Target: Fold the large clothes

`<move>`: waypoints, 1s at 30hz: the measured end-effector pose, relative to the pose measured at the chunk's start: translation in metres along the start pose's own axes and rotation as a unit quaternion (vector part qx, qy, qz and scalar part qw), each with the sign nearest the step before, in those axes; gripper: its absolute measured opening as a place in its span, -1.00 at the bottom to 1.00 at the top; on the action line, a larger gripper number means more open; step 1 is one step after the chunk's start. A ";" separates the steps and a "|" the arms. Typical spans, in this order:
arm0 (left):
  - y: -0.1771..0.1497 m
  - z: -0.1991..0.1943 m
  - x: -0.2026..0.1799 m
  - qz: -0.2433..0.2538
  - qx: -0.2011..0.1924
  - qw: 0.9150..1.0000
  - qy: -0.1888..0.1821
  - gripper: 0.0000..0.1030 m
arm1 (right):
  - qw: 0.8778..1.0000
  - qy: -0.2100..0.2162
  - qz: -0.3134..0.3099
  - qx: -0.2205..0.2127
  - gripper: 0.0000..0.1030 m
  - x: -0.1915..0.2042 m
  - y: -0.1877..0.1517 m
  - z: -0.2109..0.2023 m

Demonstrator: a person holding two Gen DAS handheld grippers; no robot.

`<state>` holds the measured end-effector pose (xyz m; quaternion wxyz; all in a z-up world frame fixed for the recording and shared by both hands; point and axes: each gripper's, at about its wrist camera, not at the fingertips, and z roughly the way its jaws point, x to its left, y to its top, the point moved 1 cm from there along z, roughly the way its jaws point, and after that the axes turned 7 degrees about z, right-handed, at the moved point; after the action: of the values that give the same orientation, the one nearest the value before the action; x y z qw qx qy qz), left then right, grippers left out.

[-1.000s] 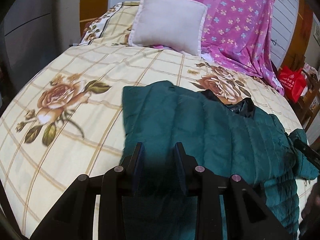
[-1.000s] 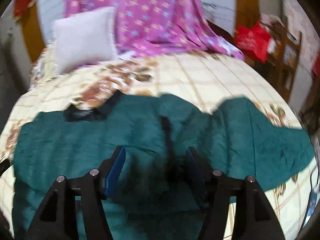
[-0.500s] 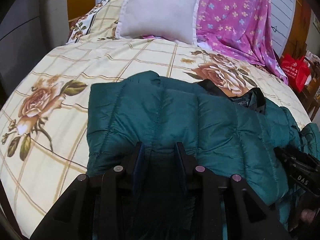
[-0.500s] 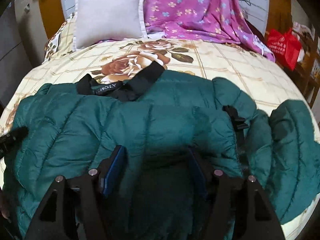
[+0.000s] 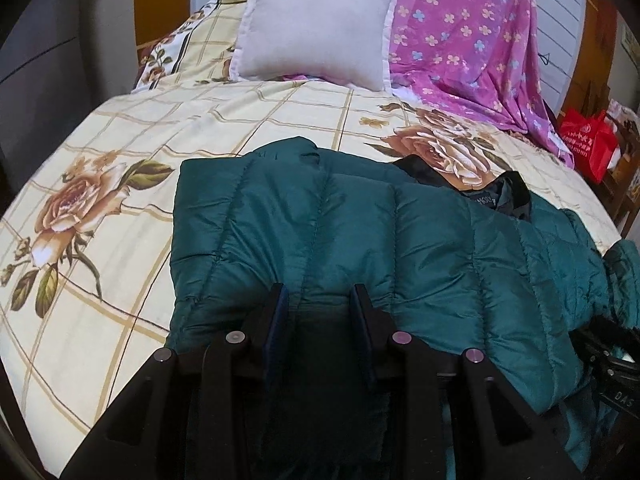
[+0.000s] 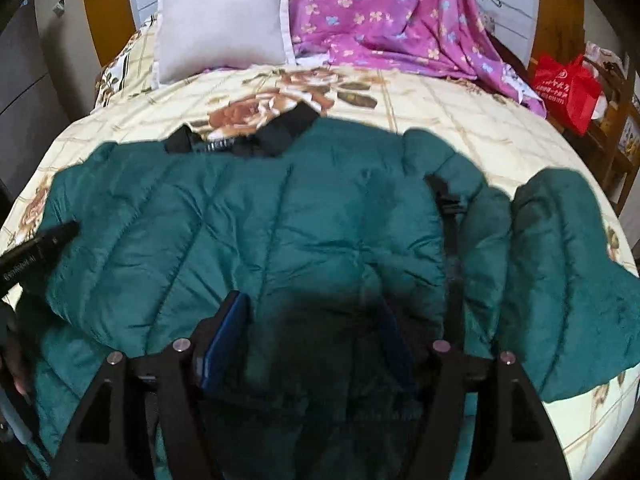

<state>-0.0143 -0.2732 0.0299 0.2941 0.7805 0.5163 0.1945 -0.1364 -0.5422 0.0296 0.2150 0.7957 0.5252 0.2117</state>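
Change since earlier: a second ago the teal puffer jacket (image 5: 360, 240) lay flatter and more spread out, with open bedspread in front of the left gripper; now its quilted bulk is doubled over and bunched up against both grippers, and in the right wrist view the jacket fills more of the frame.
Left gripper (image 5: 320, 300): its two fingers are clamped on a fold of the jacket, the teal fabric pinched up between the dark pads.
Right gripper (image 6: 312, 320): fingers set wider apart, with a thick hump of jacket filling the space between them; the blue pad (image 6: 224, 340) on one side presses the cloth, but the far side is dim and I cannot tell whether the grip is closed on it.
Each gripper from the other: the right one's black body shows at the lower right edge of the left wrist view, and the left one's black finger (image 6: 40, 248) lies on the jacket at the left edge of the right wrist view.
Jacket position: on the near half of the bed, back side up, black collar (image 6: 256, 136) pointing toward the pillow.
Sleeve (image 6: 560, 272): lies out to the right, partly apart from the body.
Bedspread (image 5: 100, 184): cream, checked, with printed roses, under the jacket.
Pillow (image 5: 316, 24): pale, propped upright at the head of the bed.
Purple flowered sheet (image 5: 472, 40): draped beside the pillow.
Red bag (image 6: 568, 88): off the bed's far right side.
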 end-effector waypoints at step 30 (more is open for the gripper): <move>-0.020 -0.101 -0.037 -0.001 -0.030 0.999 -0.035 -0.71 | 0.999 0.024 0.007 -0.040 0.61 -0.010 -0.024 -0.089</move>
<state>-0.1036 -0.2757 0.0927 0.3352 0.7774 0.5002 0.1822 -0.2080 -0.5325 0.0878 0.2320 0.7849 0.5157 0.2532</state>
